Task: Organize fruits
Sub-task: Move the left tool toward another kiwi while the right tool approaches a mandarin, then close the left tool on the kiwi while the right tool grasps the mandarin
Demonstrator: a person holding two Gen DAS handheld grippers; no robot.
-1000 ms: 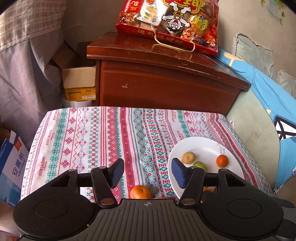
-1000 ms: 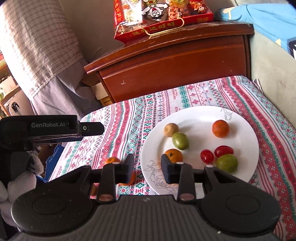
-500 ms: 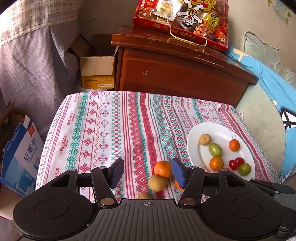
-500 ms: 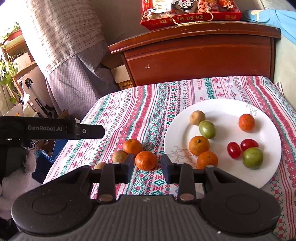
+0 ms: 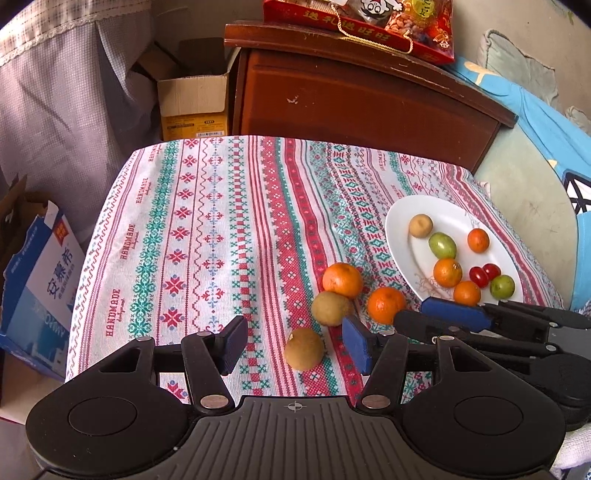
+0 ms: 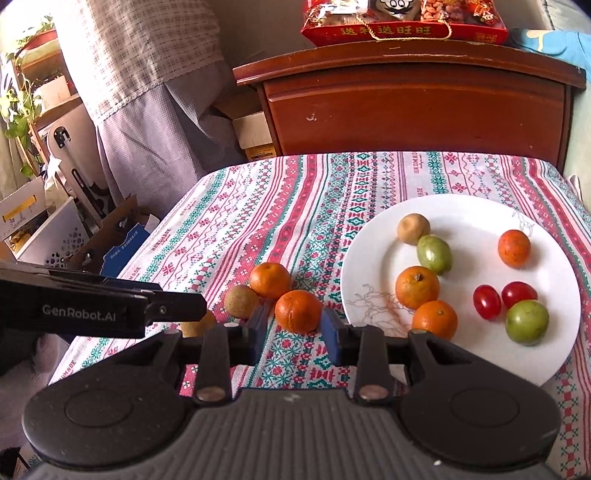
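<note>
— Fruit is mostly sorted already, from where I stand. The white plate (image 6: 458, 369) holds eight pieces: two oranges, a smaller reddish one, two green fruits, a brown one and two cherry tomatoes (image 6: 504, 298).

— And what's left out?

— Four pieces on the striped cloth (image 5: 207, 229) over the counter, just left of the plate: two oranges and two brown fruits, bunched close together. The near orange (image 6: 298, 310) sits right ahead of the right gripper (image 6: 292, 330), whose fingers stand a little apart and hold nothing. I'd guess that one goes next.

— The other hand?

— The left gripper (image 5: 293, 343) hovers over the nearest brown fruit (image 5: 304, 348), fingers wider apart, also empty, not touching it.

— Anything in the way?

— The two grippers are close beside each other, and the loose fruits nearly touch, so nudging one could roll a neighbour. Behind the counter there's a wooden cabinet (image 6: 417, 110) with a red gift bag (image 6: 402, 18) on top, a cardboard box (image 5: 192, 99) by the curtain, bedding to the right. None of it blocks the plate.
</note>
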